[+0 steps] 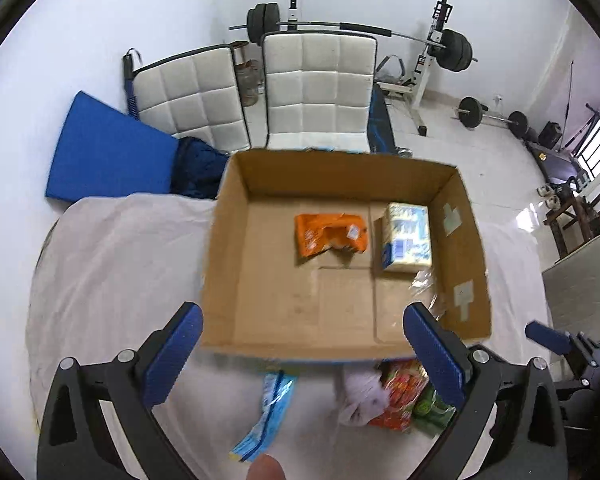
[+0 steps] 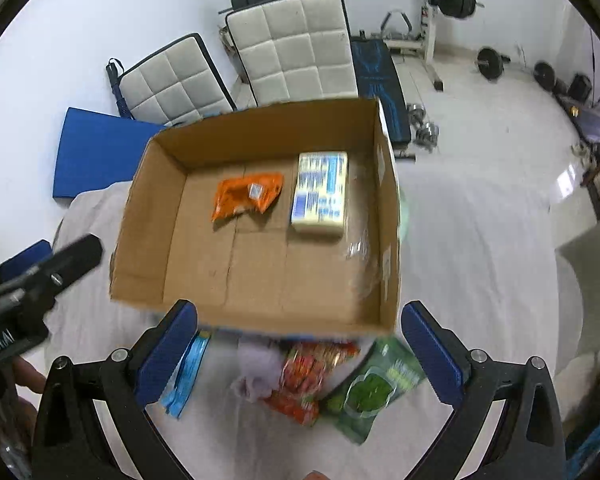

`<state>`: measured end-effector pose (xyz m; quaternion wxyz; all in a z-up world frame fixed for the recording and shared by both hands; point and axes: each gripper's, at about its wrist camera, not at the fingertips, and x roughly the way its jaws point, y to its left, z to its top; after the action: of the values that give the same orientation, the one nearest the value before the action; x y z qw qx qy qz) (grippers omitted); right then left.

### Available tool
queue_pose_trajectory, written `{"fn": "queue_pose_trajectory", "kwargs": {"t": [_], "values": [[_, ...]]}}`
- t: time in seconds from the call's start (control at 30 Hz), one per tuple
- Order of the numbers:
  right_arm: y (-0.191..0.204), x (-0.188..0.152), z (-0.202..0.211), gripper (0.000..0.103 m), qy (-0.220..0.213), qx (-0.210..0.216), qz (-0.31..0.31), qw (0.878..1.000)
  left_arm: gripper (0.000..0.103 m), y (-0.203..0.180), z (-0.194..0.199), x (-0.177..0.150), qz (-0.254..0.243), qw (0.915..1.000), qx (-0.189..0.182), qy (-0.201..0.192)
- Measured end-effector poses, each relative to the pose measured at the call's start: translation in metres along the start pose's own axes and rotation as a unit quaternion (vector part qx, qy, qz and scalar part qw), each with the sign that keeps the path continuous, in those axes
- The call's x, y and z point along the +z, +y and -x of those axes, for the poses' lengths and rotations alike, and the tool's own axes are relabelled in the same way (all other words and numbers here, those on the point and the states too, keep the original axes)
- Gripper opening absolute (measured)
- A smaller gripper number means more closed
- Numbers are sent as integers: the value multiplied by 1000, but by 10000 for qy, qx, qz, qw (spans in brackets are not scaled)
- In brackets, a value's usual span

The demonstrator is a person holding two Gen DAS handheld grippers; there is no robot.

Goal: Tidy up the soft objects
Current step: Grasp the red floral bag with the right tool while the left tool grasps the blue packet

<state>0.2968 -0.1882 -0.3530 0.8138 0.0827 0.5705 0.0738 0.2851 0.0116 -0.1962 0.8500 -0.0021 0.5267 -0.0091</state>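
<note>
Blue pads on your left tongs and right tongs gape wide, holding nothing. Between them lie a blue packet, red packet and green packet, writing too blurry to read. Past them, the cardboard box holds an orange packet and a tissue pack.

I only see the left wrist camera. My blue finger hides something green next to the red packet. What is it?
Observer: A green packet. The right wrist view shows it whole, lying on the white cloth outside the cardboard box.
Operator: Does it touch the red packet?
Observer: It looks so. Its left edge meets the red packet.
Operator: Where is my gripper from there?
Observer: The left gripper shows from the side at the left edge, apart from the box's near left corner.
</note>
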Motion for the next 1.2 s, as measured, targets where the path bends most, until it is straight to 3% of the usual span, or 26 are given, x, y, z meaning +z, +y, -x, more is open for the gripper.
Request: {"fn": "queue_pose_trajectory", "kwargs": {"t": [0.17,0.3,0.4,0.47,0.57,0.7,0.87,0.97,1.07,1.1,1.17,1.2], "values": [[-6,-39,-40,103,970,51,-229,9950,103,24,-25,-41,14,9986,184,505],[-24,-63,-78,103,1334,-93,-712,9885,103,43,-69,-76,61,9930,466,1080],[-38,-73,-108,87,1493,-252,-1056,9828,103,51,-103,-101,80,9878,532,1462],[-42,-76,-127,70,1581,-432,-1180,9794,103,55,-122,-113,107,9845,500,1677],[-41,-78,-148,68,1616,-380,-1383,9764,103,61,-141,-124,151,9814,489,1852],[-19,-79,-161,67,1592,-489,-1202,9787,102,62,-157,-133,134,9787,427,2004],[0,-85,-183,65,1746,-897,-1050,9749,102,57,-171,-145,19,9756,236,2184],[8,-90,-186,56,1734,-1092,-898,9747,92,51,-177,-151,-59,9723,45,2334],[10,-100,-184,52,1859,-1010,-755,9744,70,40,-185,-162,-230,9666,-105,2551],[13,-103,-182,52,1911,-999,-719,9738,58,36,-187,-166,-283,9642,-127,2635],[9,-113,-177,51,2087,-915,-610,9718,51,29,-185,-169,-421,9655,-61,2568],[7,-120,-175,51,2195,-857,-560,9702,43,26,-184,-171,-443,9653,-74,2574]]}}
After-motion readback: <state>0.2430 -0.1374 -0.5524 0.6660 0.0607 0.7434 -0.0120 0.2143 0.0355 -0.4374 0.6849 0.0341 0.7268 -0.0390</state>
